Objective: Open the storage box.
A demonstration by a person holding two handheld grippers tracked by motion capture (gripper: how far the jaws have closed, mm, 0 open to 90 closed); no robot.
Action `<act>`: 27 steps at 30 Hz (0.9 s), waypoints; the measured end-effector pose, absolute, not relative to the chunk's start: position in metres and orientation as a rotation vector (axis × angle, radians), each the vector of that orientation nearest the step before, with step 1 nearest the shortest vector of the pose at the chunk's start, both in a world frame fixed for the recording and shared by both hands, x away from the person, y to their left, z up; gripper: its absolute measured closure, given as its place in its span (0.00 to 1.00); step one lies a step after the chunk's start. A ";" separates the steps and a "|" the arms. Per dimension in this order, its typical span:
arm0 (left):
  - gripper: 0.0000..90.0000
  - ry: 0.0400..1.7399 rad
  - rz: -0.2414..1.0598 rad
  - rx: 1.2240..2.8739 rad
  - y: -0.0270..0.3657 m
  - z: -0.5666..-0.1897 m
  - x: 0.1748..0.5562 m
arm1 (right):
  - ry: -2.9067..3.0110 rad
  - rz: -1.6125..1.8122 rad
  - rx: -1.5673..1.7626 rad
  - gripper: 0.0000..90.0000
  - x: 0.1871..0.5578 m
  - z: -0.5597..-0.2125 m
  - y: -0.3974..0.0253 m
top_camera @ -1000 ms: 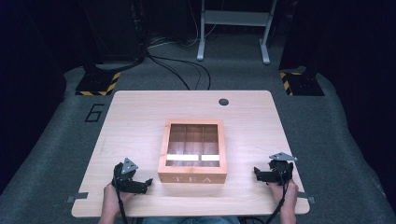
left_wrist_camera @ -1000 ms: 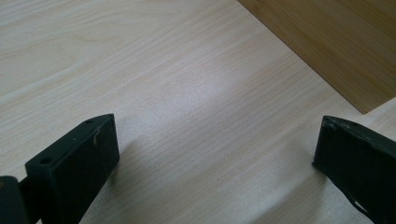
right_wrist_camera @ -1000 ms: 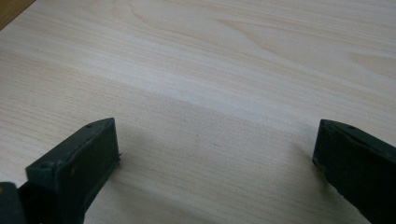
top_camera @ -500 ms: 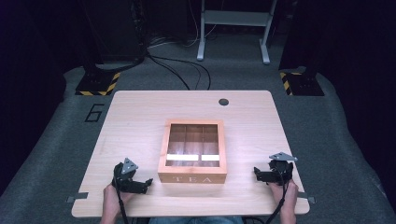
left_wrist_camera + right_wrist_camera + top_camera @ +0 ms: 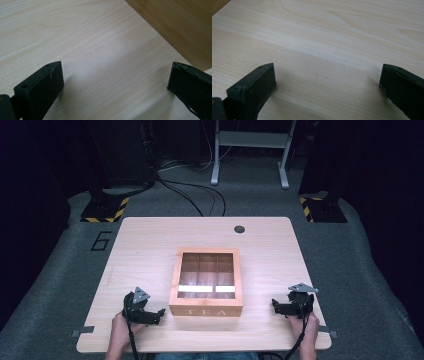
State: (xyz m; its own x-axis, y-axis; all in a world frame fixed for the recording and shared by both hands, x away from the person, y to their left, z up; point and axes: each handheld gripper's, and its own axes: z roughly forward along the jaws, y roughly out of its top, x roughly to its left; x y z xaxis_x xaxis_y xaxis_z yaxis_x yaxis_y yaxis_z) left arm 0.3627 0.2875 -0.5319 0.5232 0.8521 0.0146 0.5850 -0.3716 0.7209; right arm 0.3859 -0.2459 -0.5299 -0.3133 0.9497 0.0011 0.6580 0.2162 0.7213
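Observation:
A wooden tea box (image 5: 207,282) with a glass lid and the word TEA on its front stands shut in the middle of the light wooden table (image 5: 150,245). My left gripper (image 5: 159,312) rests on the table just left of the box's front corner, jaws wide apart and empty. In the left gripper view the box's side (image 5: 180,27) crosses the upper right. My right gripper (image 5: 275,305) lies to the right of the box, a short gap away, also open with bare table between its jaws (image 5: 327,75).
A round dark grommet (image 5: 239,229) sits near the table's far edge. Beyond the table are grey floor, black cables (image 5: 200,195), a white metal frame (image 5: 250,150) and yellow-black striped bases (image 5: 105,210).

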 end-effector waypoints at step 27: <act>0.00 0.863 0.386 1.900 0.258 -0.505 0.338 | 2.050 0.883 1.480 0.01 0.386 -0.530 -0.246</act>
